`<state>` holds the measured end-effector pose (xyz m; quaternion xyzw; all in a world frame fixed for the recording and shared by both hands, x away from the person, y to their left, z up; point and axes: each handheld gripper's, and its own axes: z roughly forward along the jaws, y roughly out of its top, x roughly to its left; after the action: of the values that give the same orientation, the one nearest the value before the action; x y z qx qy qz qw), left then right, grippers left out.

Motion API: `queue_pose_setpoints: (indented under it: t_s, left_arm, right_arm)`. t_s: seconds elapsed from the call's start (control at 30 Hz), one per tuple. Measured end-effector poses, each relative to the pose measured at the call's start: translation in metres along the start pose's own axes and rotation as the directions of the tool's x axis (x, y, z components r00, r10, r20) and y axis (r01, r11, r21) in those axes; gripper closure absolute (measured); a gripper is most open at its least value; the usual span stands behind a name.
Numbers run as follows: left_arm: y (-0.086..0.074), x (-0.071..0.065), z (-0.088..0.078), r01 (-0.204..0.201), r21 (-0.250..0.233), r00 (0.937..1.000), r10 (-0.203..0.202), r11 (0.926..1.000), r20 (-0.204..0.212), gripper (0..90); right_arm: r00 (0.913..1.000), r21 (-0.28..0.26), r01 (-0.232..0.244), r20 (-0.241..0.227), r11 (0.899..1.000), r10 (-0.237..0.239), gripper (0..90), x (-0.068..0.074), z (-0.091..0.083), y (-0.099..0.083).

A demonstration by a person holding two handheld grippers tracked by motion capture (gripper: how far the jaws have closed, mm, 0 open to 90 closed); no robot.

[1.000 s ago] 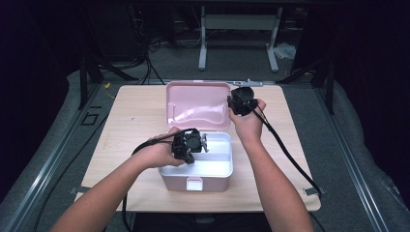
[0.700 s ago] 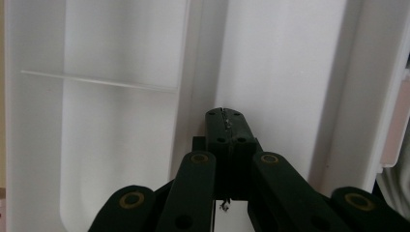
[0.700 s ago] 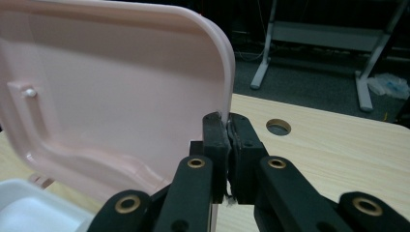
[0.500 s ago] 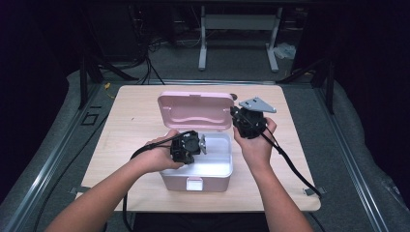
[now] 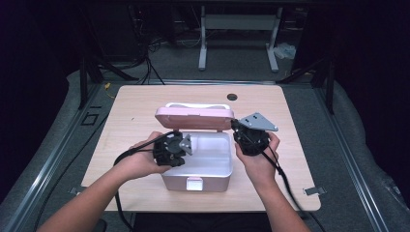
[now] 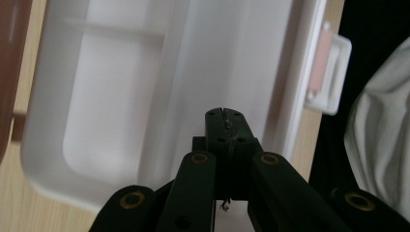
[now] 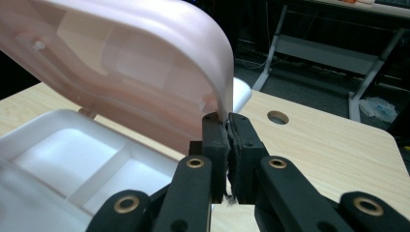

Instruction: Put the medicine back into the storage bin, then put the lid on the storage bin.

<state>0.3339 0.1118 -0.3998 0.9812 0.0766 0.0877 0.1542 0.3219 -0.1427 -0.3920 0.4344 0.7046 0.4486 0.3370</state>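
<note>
Pink lid (image 5: 194, 118) stands half-raised on its hinge along the far edge of the white box (image 5: 212, 164), long axis left-right. Right gripper (image 7: 226, 126), at the box's right side, pinches the lid's edge. Left gripper (image 6: 223, 116), jaws together and empty, hovers over the box.

Box (image 5: 196, 164): we read no text or brand on it.
Lid (image 5: 194, 118): we find no label or number.
Clasp (image 5: 194, 183): we see it plain, with no sign.
Table (image 5: 145, 104): we make out no markings.
Grippers: we read no lettering on either.
</note>
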Motion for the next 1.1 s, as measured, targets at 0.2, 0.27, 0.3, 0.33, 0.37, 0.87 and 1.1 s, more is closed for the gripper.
queue_pose_setpoints:
  t_s: [0.2,0.27,0.3,0.33,0.37,0.87,1.1]
  left_arm:
    - [-0.030,0.008,-0.004,0.084,-0.018,0.9965,-0.084,0.9963,-0.005,90.0]
    - [-0.037,0.010,-0.008,0.099,-0.039,0.9951,-0.099,0.9943,0.000,90.0]
    - [-0.042,0.011,-0.011,0.114,-0.058,0.9935,-0.114,0.9918,-0.002,90.0]
    - [-0.046,0.013,-0.014,0.125,-0.065,0.9921,-0.125,0.9900,-0.004,90.0]
    - [-0.051,0.015,-0.018,0.137,-0.076,0.9903,-0.138,0.9877,-0.015,90.0]
    - [-0.075,0.063,-0.074,0.268,-0.216,0.9547,-0.289,0.9389,-0.071,90.0]
    - [-0.042,0.049,-0.065,0.186,-0.233,0.9791,-0.200,0.9545,-0.037,90.0]
  right_arm:
    - [0.9996,-0.007,-0.020,-0.023,1.000,0.020,85.5,0.001,-0.006,-0.009]
    - [0.9994,-0.009,-0.021,-0.029,1.000,0.021,85.3,0.002,-0.008,-0.011]
    - [0.9994,-0.005,-0.019,-0.030,1.000,0.019,85.4,0.002,-0.008,-0.012]
    - [0.9994,-0.005,-0.018,-0.029,1.000,0.018,85.3,0.001,-0.009,-0.013]
    - [0.9990,-0.006,-0.025,-0.037,1.000,0.025,85.3,0.001,-0.009,-0.013]
    - [0.9966,0.019,-0.023,-0.079,1.000,0.024,84.3,0.007,-0.023,-0.035]
    - [0.9888,0.068,-0.006,-0.148,0.998,0.016,80.8,0.004,-0.038,-0.053]
